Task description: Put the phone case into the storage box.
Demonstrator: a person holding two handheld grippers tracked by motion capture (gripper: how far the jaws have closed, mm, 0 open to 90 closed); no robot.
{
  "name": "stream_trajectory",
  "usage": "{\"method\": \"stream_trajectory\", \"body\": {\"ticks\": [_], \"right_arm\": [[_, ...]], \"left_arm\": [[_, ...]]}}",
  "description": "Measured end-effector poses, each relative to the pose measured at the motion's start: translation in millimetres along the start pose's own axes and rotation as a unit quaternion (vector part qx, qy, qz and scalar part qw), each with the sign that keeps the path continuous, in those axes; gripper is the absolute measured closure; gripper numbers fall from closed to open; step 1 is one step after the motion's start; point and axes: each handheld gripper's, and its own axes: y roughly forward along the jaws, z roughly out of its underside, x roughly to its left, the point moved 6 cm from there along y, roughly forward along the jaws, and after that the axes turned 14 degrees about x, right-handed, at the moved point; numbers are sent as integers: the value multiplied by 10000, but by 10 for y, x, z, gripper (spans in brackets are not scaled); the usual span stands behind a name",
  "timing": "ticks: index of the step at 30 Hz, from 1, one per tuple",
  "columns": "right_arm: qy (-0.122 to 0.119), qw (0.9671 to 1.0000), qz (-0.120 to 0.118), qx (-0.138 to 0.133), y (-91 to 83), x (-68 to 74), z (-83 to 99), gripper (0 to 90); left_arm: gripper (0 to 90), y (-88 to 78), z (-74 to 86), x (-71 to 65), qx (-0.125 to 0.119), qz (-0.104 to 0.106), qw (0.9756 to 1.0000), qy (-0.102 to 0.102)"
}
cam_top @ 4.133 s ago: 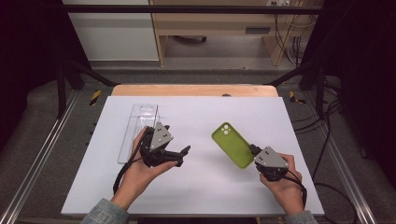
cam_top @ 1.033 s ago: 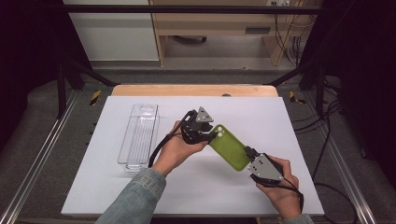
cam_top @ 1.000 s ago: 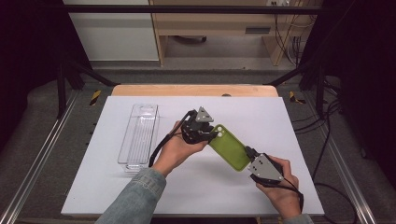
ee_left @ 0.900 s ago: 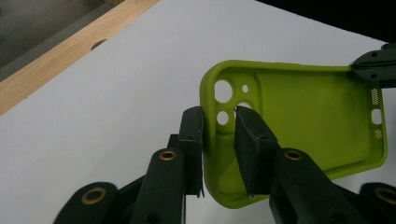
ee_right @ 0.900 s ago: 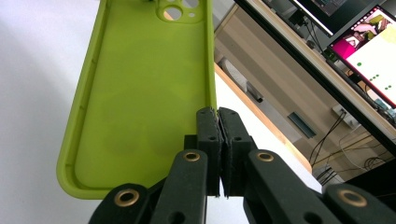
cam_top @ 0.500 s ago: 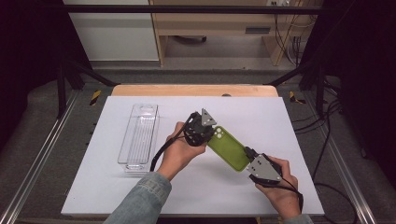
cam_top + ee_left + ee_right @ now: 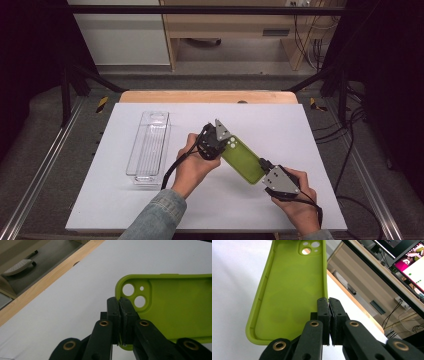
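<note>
left gripper: just closed, pinching camera-end rim of green phone case | right gripper: clamped on opposite end's rim | writing: none readable on case

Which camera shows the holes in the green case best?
The left gripper view: the case sits close there, its three corner holes big and sharp. The right gripper view shows them far off, at the top edge. In the high view they are tiny dots.

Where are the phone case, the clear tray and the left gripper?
phone case [image 7: 243, 161]: high view, middle of its green inside.
clear tray [image 7: 148, 145]: high view, ribbed floor of the tray.
left gripper [image 7: 120, 305]: left gripper view, between its closed fingertips, at the case's edge.
</note>
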Motion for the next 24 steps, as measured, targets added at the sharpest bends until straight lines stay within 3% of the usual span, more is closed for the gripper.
{"method": "stream_trajectory", "body": {"ticks": [11, 17, 24], "right_arm": [[26, 10000, -26, -63, -8, 14, -21, 878], [136, 9996, -170, -153, 2, 30, -42, 854], [395, 9982, -363, -249, 16, 50, -83, 603]], "left_arm": [[878, -17, 15, -2, -97, -158, 9998, -57], [879, -31, 22, 17, -116, -290, 9995, -13], [877, -15, 54, 61, -85, -557, 9984, 72]]}}
